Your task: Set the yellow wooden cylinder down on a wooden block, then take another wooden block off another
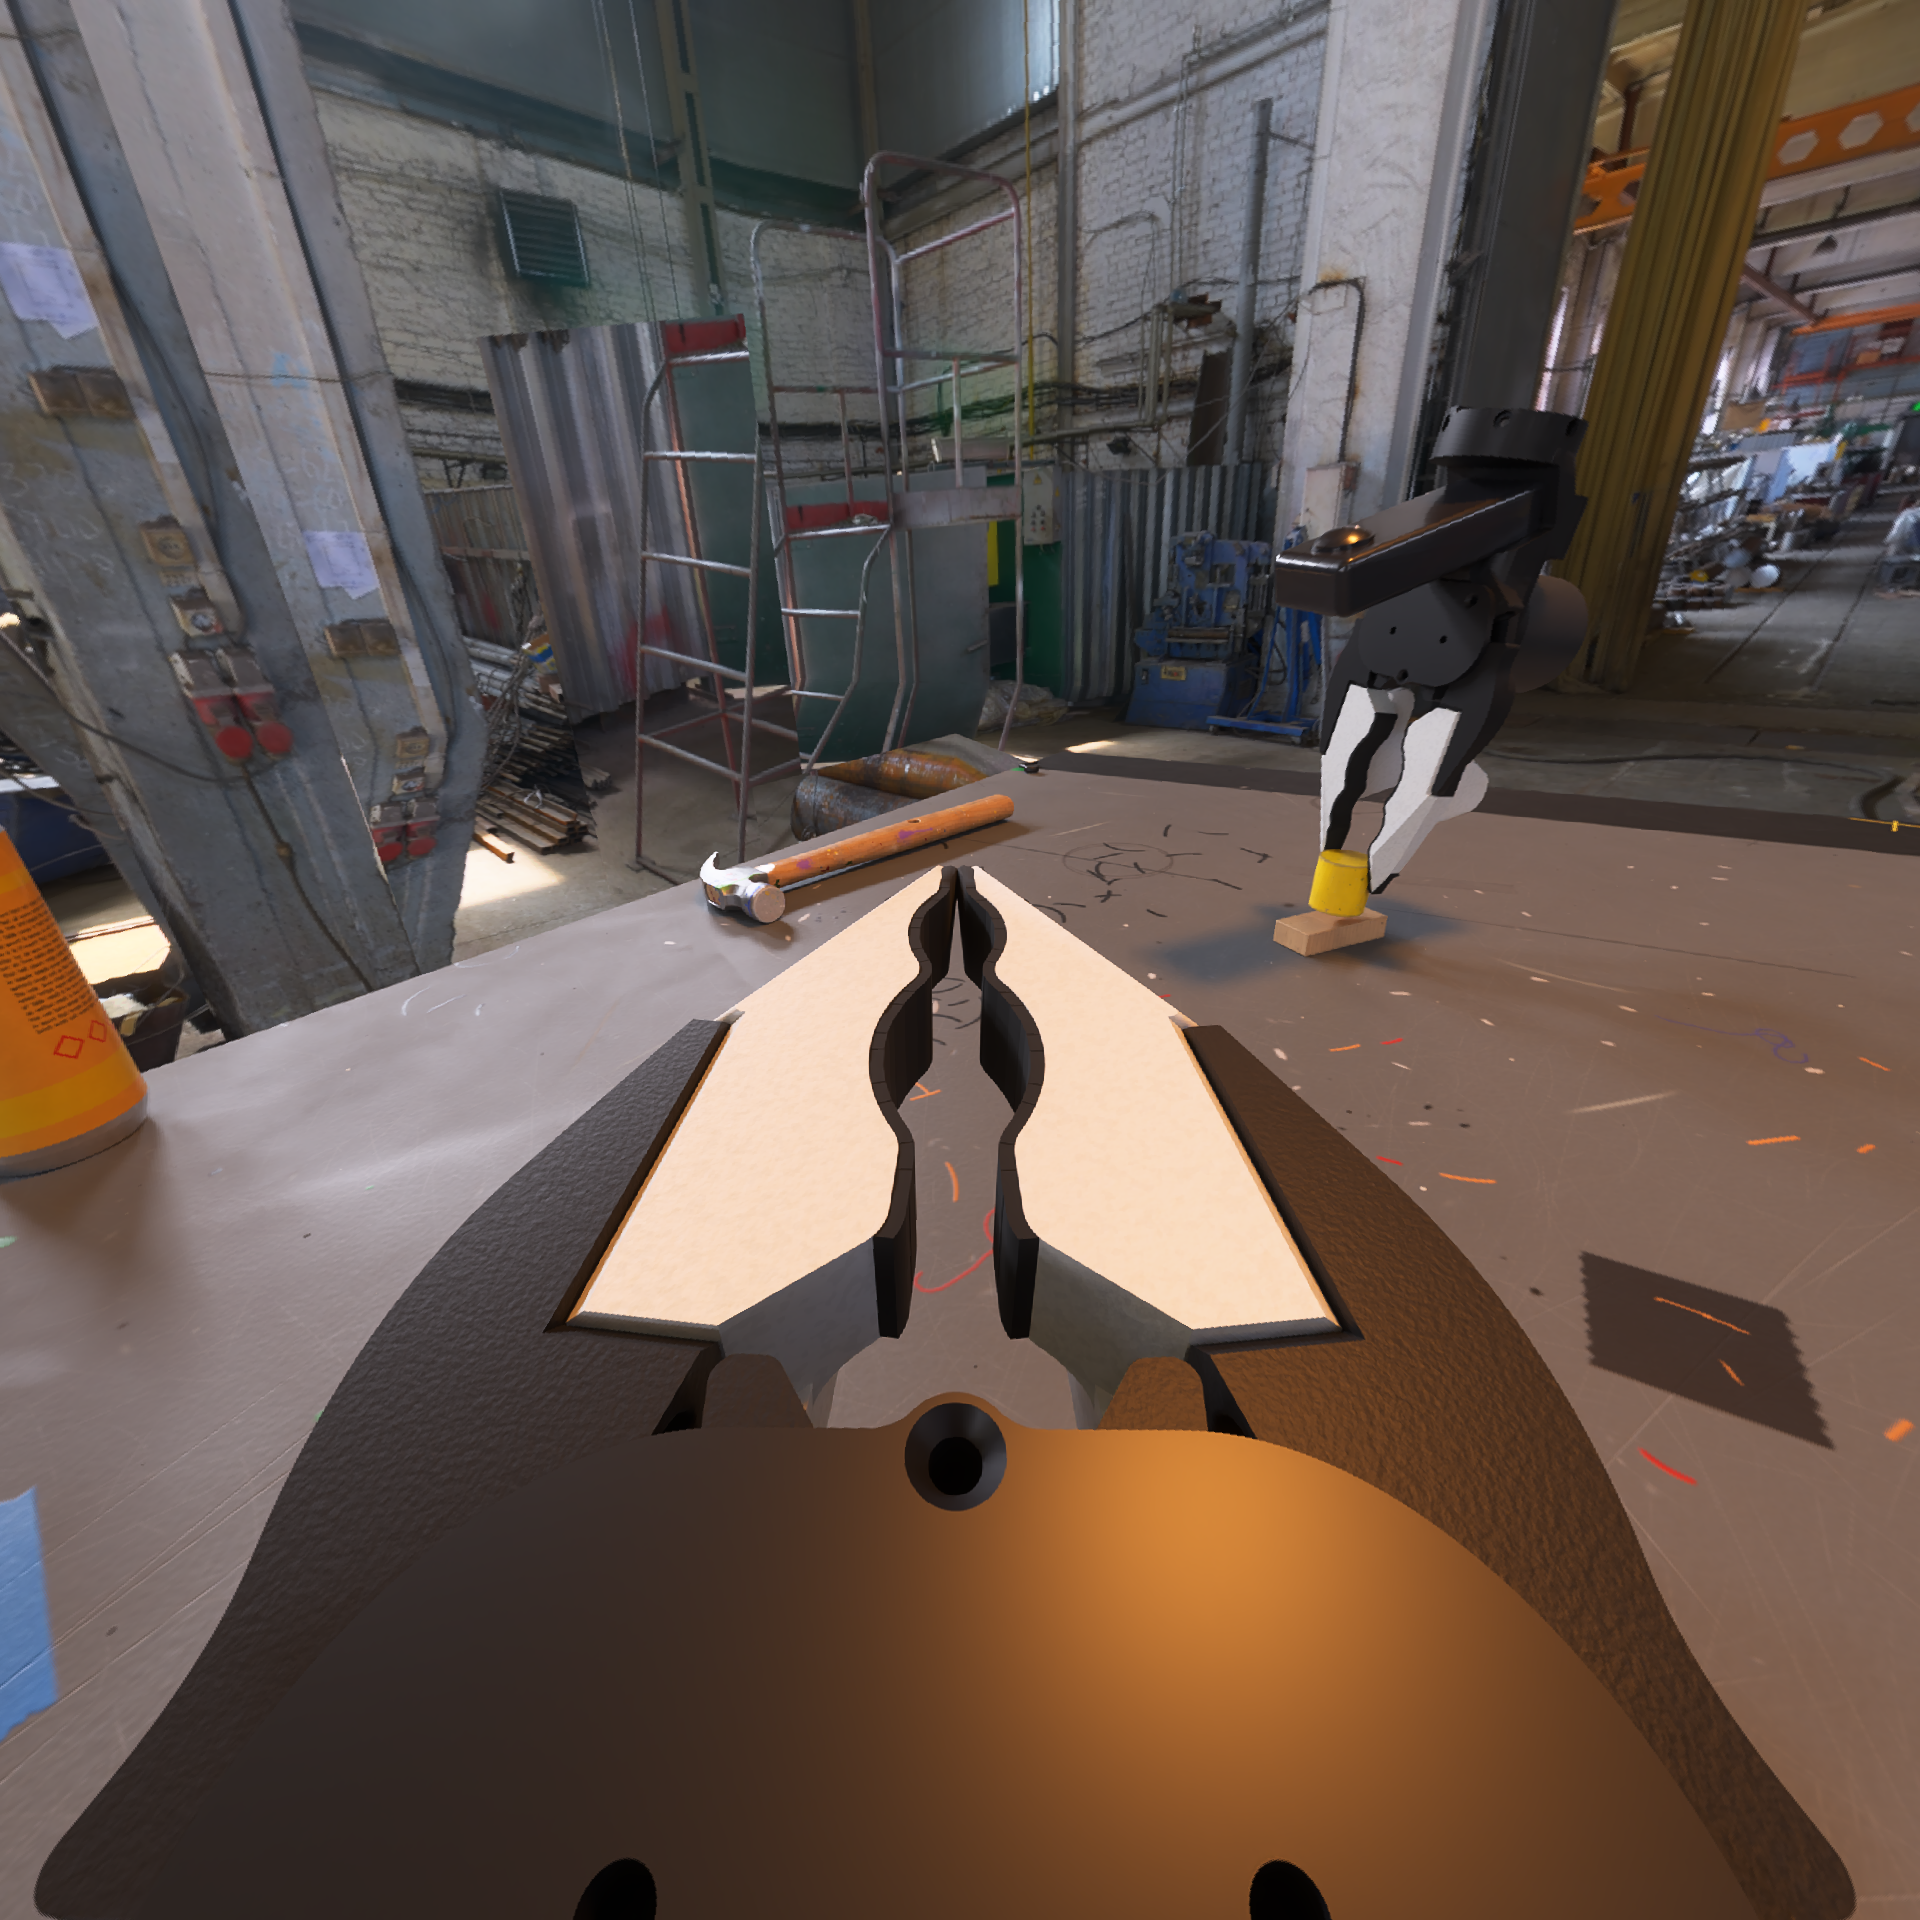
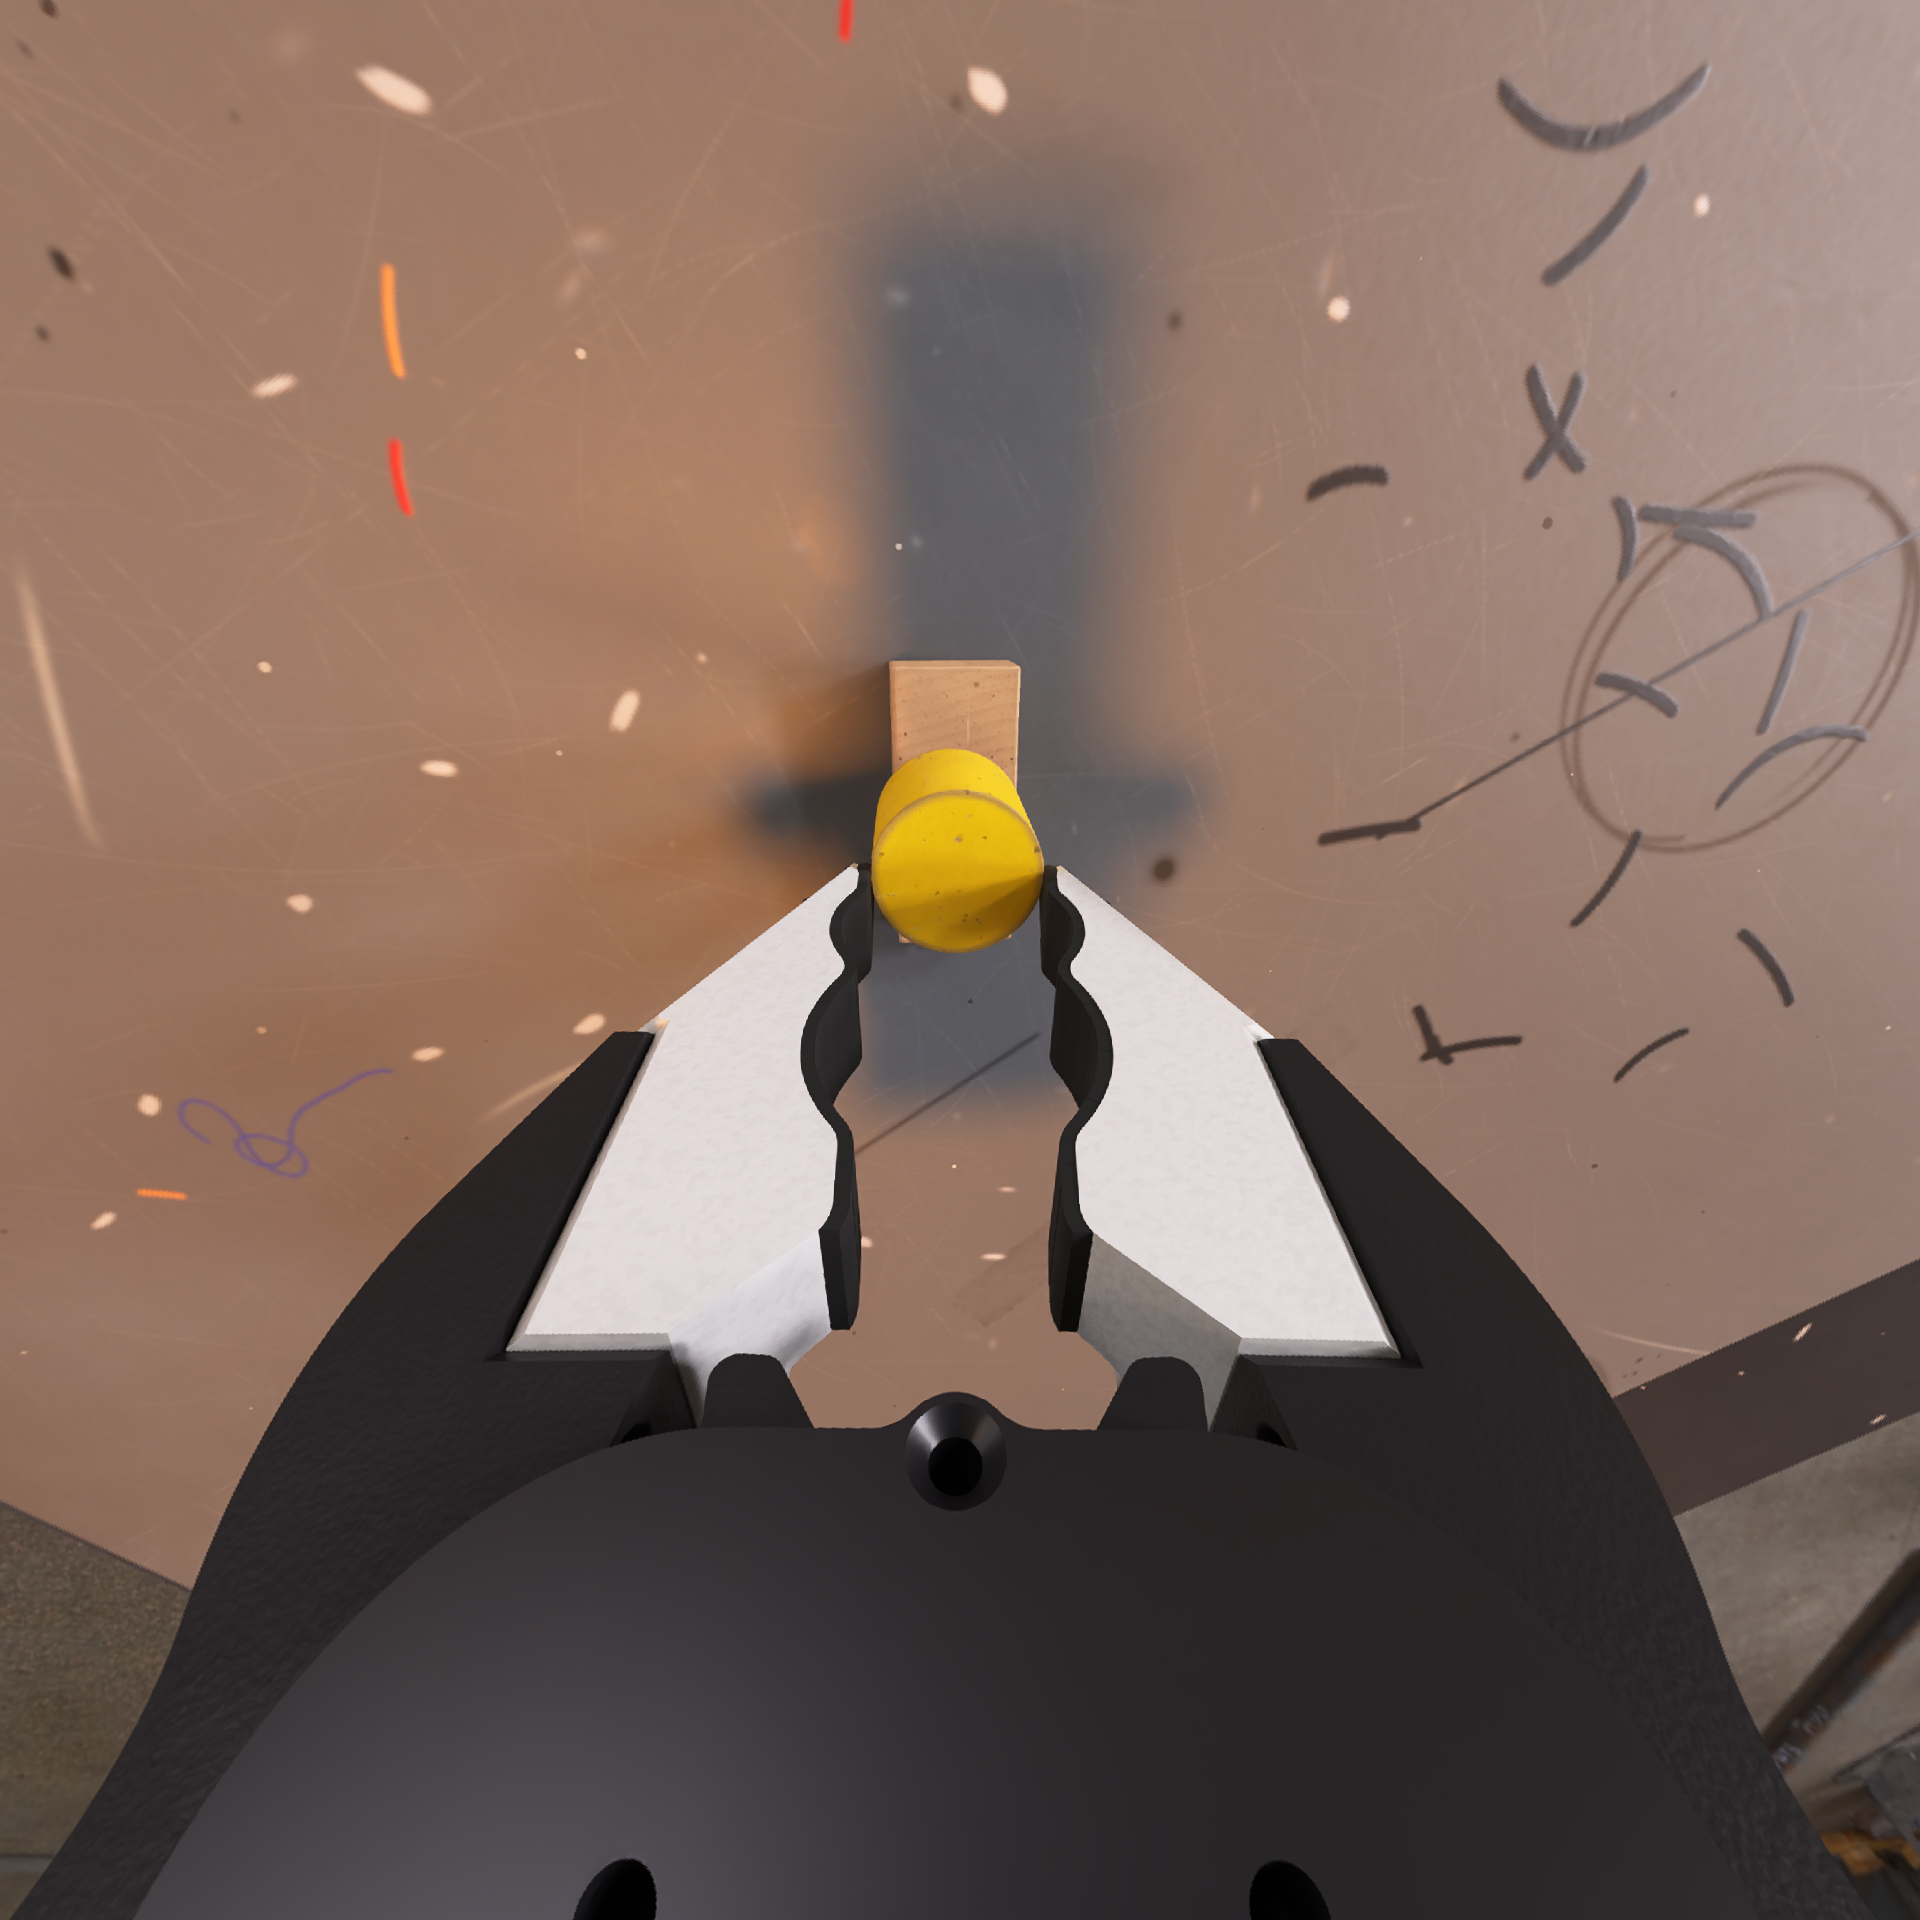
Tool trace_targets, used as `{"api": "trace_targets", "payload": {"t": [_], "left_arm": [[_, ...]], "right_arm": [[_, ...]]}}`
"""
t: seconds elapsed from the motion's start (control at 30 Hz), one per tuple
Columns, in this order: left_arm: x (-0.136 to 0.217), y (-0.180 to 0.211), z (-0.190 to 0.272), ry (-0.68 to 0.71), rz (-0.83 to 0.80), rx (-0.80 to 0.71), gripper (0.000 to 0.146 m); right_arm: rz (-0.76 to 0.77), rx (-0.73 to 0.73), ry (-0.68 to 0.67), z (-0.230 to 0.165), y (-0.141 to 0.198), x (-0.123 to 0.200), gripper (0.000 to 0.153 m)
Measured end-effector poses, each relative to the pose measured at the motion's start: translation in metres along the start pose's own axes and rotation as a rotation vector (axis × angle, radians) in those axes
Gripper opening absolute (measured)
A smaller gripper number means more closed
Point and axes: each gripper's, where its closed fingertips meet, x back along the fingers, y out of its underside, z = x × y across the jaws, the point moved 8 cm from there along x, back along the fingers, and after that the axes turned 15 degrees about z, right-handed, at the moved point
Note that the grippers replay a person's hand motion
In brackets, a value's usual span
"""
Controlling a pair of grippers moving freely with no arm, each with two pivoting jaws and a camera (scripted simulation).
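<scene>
A: how are the two grippers sitting?

B: left gripper is low over the table's near side, fingers pinched nearly together at the tips, nothing between them.

A: and the other one?

B: right gripper points down near the far right edge, fingertips bracketing the yellow wooden cylinder.
</scene>
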Motion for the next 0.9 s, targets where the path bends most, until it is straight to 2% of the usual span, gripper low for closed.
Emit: {"api": "trace_targets", "payload": {"t": [0.13, 0.4, 0.57, 0.7, 0.8, 0.9], "left_arm": [[0.000, 0.002, 0.001, 0.009, -0.009, -0.004, 0.000], [-0.001, 0.004, 0.003, 0.030, -0.026, -0.005, 0.000], [-0.001, 0.004, 0.003, 0.026, -0.029, -0.006, 0.000], [-0.001, 0.004, 0.002, 0.020, -0.030, -0.012, 0.000], [0.000, 0.003, 0.001, 0.008, -0.028, -0.019, 0.000], [0.001, 0.000, 0.000, -0.020, -0.018, -0.028, 0.000]], "right_arm": [[-0.027, 0.010, 0.006, 0.001, -0.001, -0.008, 0.032], [-0.030, 0.016, 0.043, 0.001, -0.002, -0.002, 0.034], [0.128, 0.001, 0.082, 0.001, -0.025, 0.035, 0.038], [0.373, 0.043, 0.127, -0.017, -0.065, 0.063, 0.039], [0.506, 0.114, 0.077, -0.051, -0.099, 0.063, 0.040], [0.546, 0.202, -0.043, -0.093, -0.129, 0.045, 0.042]]}}
